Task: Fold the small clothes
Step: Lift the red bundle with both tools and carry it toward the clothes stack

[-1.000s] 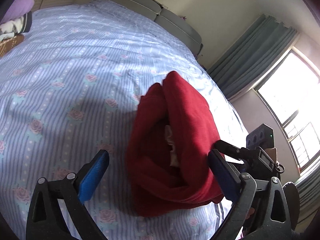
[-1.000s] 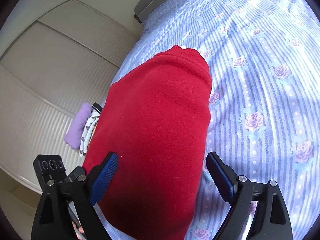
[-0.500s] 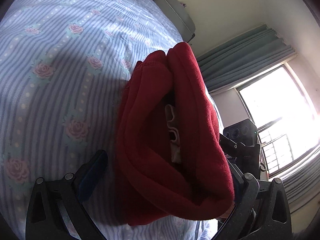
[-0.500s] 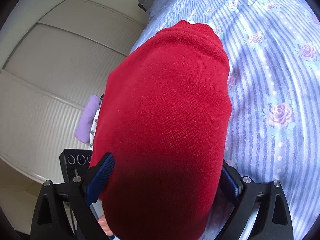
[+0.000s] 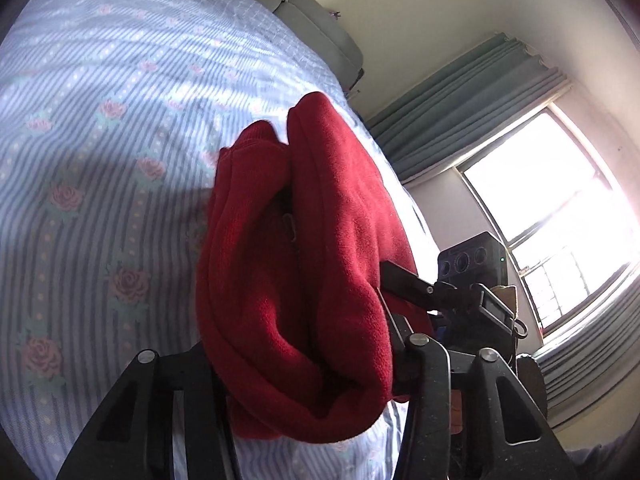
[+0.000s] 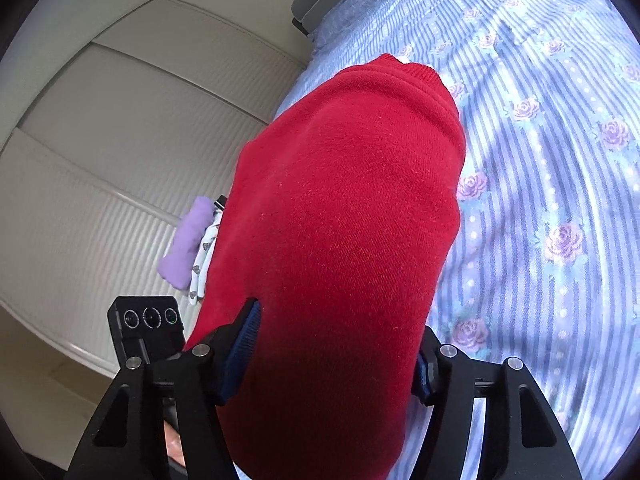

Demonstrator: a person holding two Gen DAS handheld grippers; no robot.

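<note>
Since the earlier frames both grippers have been closing in on the folded red sweater (image 5: 304, 264), which a second ago was lying between wide-open fingers and is now filling the gap of each tool. The left gripper (image 5: 304, 364) is pressing in on one end of the bundle, its fingers hidden in the cloth, gripping the sweater. The right gripper (image 6: 336, 356) is squeezing the other end, its blue pads (image 6: 242, 350) sinking into the fabric on both sides, so it too is clenched on the sweater. The sweater is being held over the striped, rose-printed bedsheet (image 5: 88, 168); whether it is touching the bed cannot be told. Folded layers are showing along its open side in the left view. Beyond it, a purple garment (image 6: 186, 242) is lying near the white wardrobe doors (image 6: 100, 152), and a bright window (image 5: 560, 216) with green curtains (image 5: 460, 112) is glowing behind.
</note>
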